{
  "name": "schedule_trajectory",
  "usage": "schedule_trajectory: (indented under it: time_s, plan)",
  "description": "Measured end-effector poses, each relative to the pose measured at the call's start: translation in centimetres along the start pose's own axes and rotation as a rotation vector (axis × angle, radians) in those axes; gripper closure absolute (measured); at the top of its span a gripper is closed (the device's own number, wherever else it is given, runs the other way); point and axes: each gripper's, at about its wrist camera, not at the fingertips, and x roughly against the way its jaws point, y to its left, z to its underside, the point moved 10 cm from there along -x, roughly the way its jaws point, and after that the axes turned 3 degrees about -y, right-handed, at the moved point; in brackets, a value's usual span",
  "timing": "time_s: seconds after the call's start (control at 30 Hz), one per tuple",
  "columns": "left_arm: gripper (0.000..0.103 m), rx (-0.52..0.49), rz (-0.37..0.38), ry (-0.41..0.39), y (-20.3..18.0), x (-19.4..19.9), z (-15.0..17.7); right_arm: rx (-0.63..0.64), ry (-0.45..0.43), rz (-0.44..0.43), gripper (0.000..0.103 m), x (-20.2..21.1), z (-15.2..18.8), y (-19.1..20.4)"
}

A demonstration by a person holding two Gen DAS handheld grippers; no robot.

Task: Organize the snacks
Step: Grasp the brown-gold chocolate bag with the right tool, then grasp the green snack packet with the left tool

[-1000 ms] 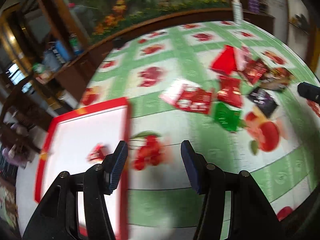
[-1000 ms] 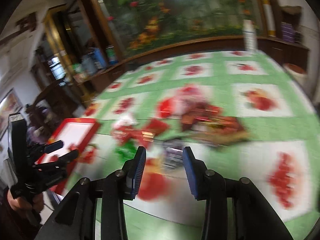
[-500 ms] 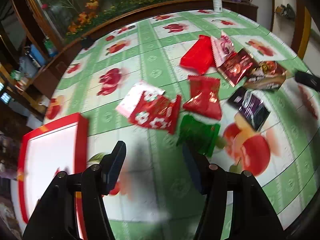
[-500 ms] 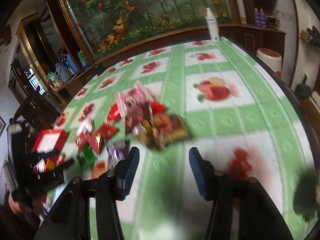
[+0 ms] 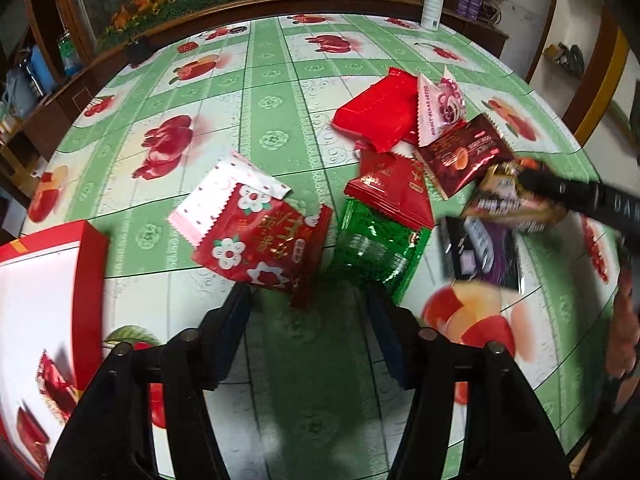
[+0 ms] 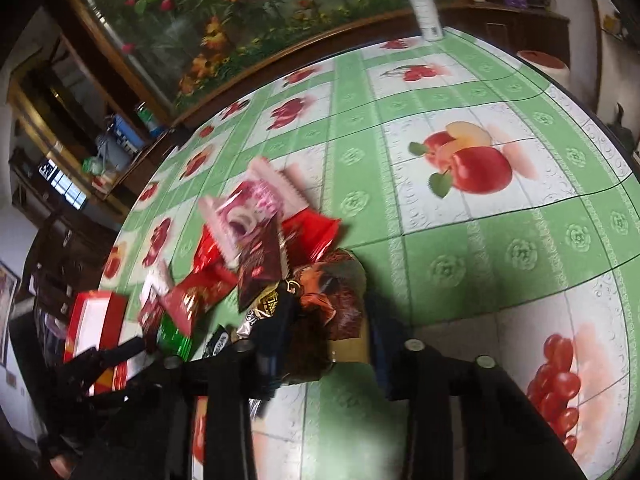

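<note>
Several snack packets lie in a loose pile on the green fruit-print tablecloth. My left gripper (image 5: 308, 300) is open, just short of a red flower-print packet (image 5: 260, 240) and a green packet (image 5: 380, 248). A red box with a white inside (image 5: 48, 280) sits at the left and holds red packets (image 5: 54, 380). My right gripper (image 6: 324, 312) is open, its jaws on either side of a brown-and-gold packet (image 6: 332, 292); it shows in the left wrist view (image 5: 560, 190) over that packet (image 5: 504, 200). I cannot tell if the fingers touch it.
Around it lie a plain red packet (image 5: 380, 116), a pink-white packet (image 5: 440, 104), a dark red packet (image 5: 464, 156) and a black-purple packet (image 5: 480, 252). A white spray bottle (image 5: 433, 4) stands at the far table edge. A wooden ledge rims the back.
Both grippers have moved in toward the pile. The left one swung right, away from the red box. The right one came down around the brown-and-gold packet.
</note>
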Motion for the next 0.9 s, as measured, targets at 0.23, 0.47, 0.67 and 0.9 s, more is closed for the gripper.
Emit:
schedule_trajectory:
  time_s: [0.23, 0.47, 0.67, 0.9]
  plan:
    - [0.094, -0.037, 0.035, -0.030, -0.9, 0.5, 0.1, 0.003, 0.008, -0.057, 0.075, 1.6, 2.6, 1.0]
    - [0.097, -0.030, 0.106, 0.005, -1.0, 2.3, 2.8, 0.028, 0.037, -0.113, 0.075, 3.3, 5.3, 1.7]
    - [0.087, -0.044, 0.102, -0.050, -1.1, 4.6, 1.5, 0.050, 0.026, -0.124, 0.075, 4.9, 6.5, 0.8]
    - [0.045, -0.049, 0.029, -0.074, -1.1, 1.6, -2.4, -0.026, -0.016, -0.153, 0.074, 5.2, 5.8, -1.4]
